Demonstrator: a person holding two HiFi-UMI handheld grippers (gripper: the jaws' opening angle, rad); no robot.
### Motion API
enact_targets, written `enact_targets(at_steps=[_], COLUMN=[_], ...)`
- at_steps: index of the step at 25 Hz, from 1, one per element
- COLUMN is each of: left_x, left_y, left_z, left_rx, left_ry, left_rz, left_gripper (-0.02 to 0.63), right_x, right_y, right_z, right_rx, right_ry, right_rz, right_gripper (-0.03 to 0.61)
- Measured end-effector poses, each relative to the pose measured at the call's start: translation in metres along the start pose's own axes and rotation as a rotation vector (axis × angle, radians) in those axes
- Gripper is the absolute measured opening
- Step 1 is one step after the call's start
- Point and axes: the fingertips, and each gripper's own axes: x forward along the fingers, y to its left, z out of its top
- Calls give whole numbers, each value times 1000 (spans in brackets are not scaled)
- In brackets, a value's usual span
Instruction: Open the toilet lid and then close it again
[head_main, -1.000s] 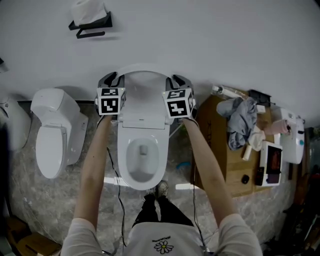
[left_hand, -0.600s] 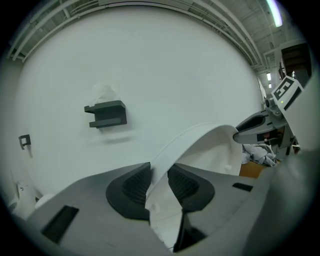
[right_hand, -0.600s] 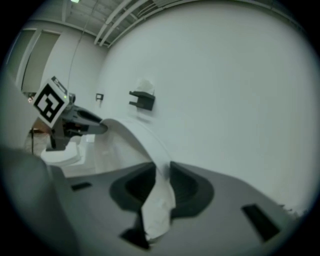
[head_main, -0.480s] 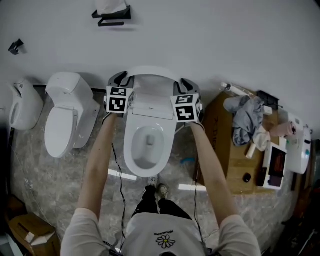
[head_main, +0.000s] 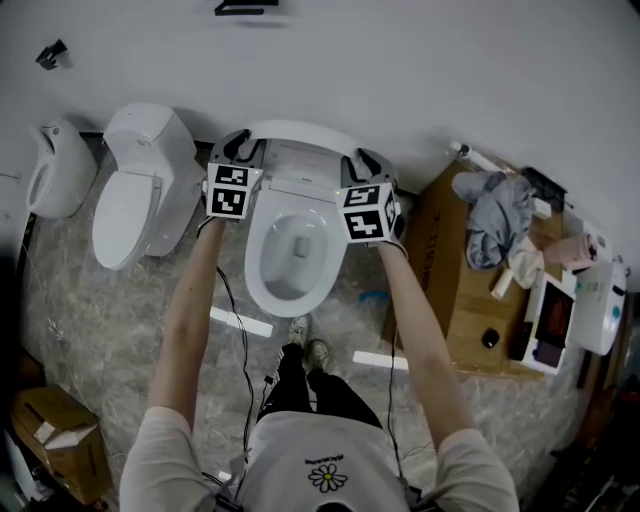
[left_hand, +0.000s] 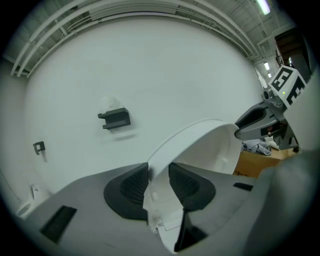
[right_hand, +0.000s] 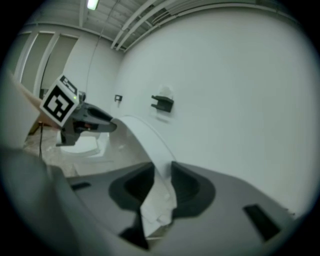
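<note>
The white toilet (head_main: 293, 262) stands against the wall with its lid (head_main: 300, 133) raised nearly upright. My left gripper (head_main: 236, 148) has the lid's left edge between its pads, and my right gripper (head_main: 368, 160) has the right edge. In the left gripper view the lid (left_hand: 210, 142) runs between the jaws of the left gripper (left_hand: 159, 182), with the other gripper (left_hand: 260, 117) at its far edge. In the right gripper view the lid (right_hand: 142, 132) fills the gap of the right gripper (right_hand: 162, 185). Both pairs of jaws have just been opening, with the lid still between them.
A second toilet (head_main: 135, 190) and a urinal (head_main: 55, 170) stand to the left. A wooden cabinet (head_main: 465, 300) with cloth (head_main: 500, 215) and devices (head_main: 555, 320) stands to the right. A cardboard box (head_main: 50, 430) lies lower left. A black holder (left_hand: 115, 119) hangs on the wall.
Both grippers have carried the lid back toward the wall, so it stands steeper. The head view has shifted right and down over the floor.
</note>
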Motion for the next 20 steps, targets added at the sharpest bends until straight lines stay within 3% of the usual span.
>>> enact_targets(at_steps=[7, 20], left_x=[-37, -92], left_y=[-14, -40], left_z=[-24, -73], left_rx=[-65, -13], left_ry=[20, 28], left_rz=[-10, -56], left_gripper=[161, 187], right_x=[-32, -74], right_y=[32, 83], right_z=[-22, -67], right_rx=[-38, -148], right_ry=[-3, 21], right_rz=[40, 65], right_gripper=[123, 129])
